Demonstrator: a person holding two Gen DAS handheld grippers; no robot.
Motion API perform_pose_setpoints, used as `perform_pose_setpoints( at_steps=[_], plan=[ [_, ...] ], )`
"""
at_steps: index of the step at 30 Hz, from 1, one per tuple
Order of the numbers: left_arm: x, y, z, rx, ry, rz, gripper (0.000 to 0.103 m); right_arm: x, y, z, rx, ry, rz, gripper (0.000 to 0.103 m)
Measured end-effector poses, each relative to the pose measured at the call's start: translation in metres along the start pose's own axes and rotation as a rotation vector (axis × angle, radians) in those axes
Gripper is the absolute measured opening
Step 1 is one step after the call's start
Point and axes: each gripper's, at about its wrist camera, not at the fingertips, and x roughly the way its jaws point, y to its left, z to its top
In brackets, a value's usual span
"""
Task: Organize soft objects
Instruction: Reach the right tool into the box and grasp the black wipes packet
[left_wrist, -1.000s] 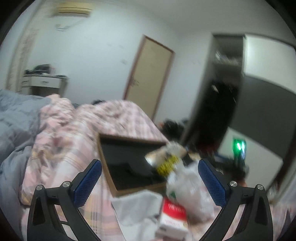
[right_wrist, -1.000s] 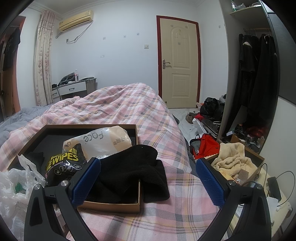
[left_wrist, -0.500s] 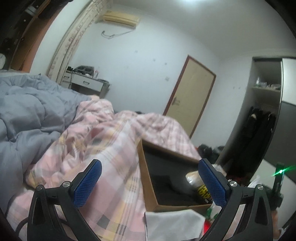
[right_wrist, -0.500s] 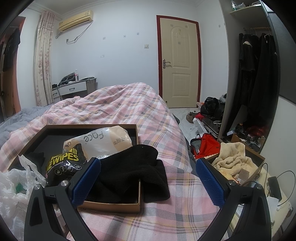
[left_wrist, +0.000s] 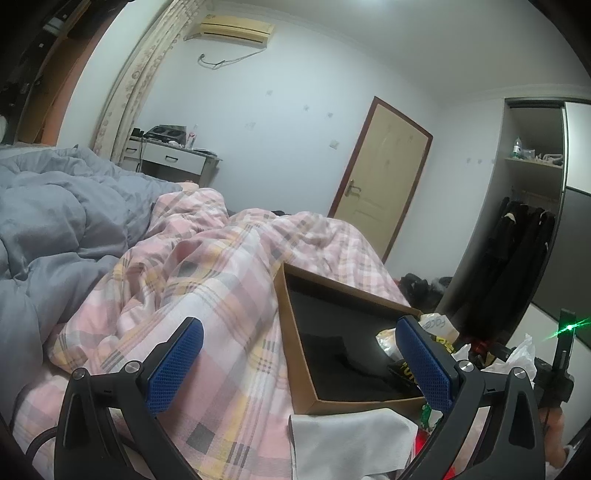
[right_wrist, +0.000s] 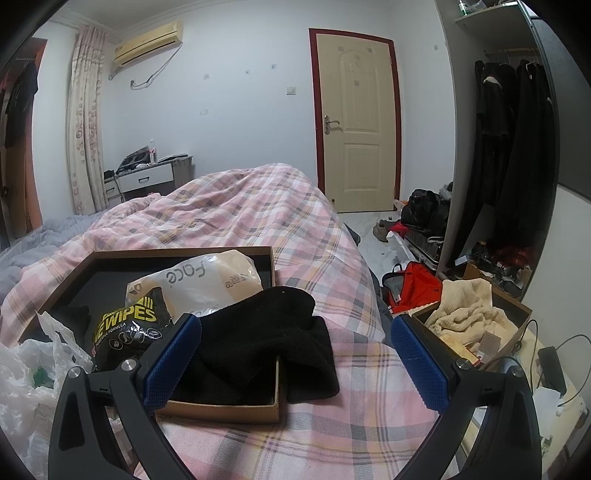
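A shallow brown cardboard box (right_wrist: 221, 410) lies on the pink plaid bed. In it are a black wipes pack (right_wrist: 127, 326), a white "Face" pouch (right_wrist: 207, 278) and a black knit cloth (right_wrist: 266, 347) that hangs over the box's right wall. My right gripper (right_wrist: 295, 363) is open and empty, just in front of the cloth. My left gripper (left_wrist: 301, 363) is open and empty, held over the plaid quilt at the box's left wall (left_wrist: 291, 332). A white cloth (left_wrist: 351, 439) lies under it, in front of the box.
A grey duvet (left_wrist: 48, 236) covers the bed's left side. A crumpled clear plastic bag (right_wrist: 29, 373) lies left of the box. Beside the bed on the right, a floor box holds a cream towel (right_wrist: 465, 310); a red bag (right_wrist: 413, 288) and cables lie nearby.
The left gripper has swung left and up, away from the plastic bag and red pack, so the duvet and quilt now fill its view. The right gripper has not moved.
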Motion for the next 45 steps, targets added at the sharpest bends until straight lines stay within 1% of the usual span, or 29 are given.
perform_pose_setpoints(
  at_steps=[9,10,12,14,17,18,22,25,29,34,39,42,45],
  plan=[
    [0.005,-0.001,-0.002,0.012,0.013,0.018,0.103,0.001,-0.002,0.001,-0.001,0.02,-0.003,0.102],
    [0.005,-0.001,-0.003,0.013,0.014,0.019,0.103,0.002,0.0,0.003,-0.015,0.031,-0.008,0.102],
    [0.004,-0.001,-0.003,0.016,0.014,0.02,0.103,0.003,0.008,0.01,-0.058,0.059,0.012,0.102],
    [0.004,-0.001,-0.003,0.02,0.013,0.019,0.103,0.004,0.017,0.021,-0.053,0.1,0.097,0.102],
    [0.005,0.0,-0.004,0.024,0.014,0.021,0.103,0.011,0.027,0.032,0.02,0.156,0.245,0.102],
    [0.004,0.0,-0.004,0.023,0.014,0.021,0.103,0.014,0.03,0.032,0.031,0.166,0.256,0.102],
    [0.005,0.0,-0.004,0.025,0.015,0.022,0.103,0.033,0.045,0.02,0.027,0.195,0.198,0.102],
    [0.005,0.0,-0.004,0.025,0.014,0.022,0.103,0.042,0.053,0.008,0.018,0.244,0.226,0.102],
    [0.004,0.0,-0.004,0.024,0.016,0.023,0.103,0.034,0.058,0.006,-0.025,0.224,0.226,0.102],
    [0.004,0.001,-0.004,0.027,0.021,0.026,0.103,0.044,0.057,0.005,-0.023,0.265,0.276,0.102],
    [0.004,0.001,-0.004,0.026,0.022,0.026,0.103,0.045,0.061,0.007,-0.032,0.275,0.339,0.102],
    [0.005,0.0,-0.004,0.025,0.02,0.025,0.103,0.048,0.07,0.006,-0.059,0.295,0.374,0.102],
    [0.005,0.0,-0.004,0.026,0.021,0.026,0.103,0.054,0.084,0.0,-0.127,0.347,0.386,0.102]
  ],
)
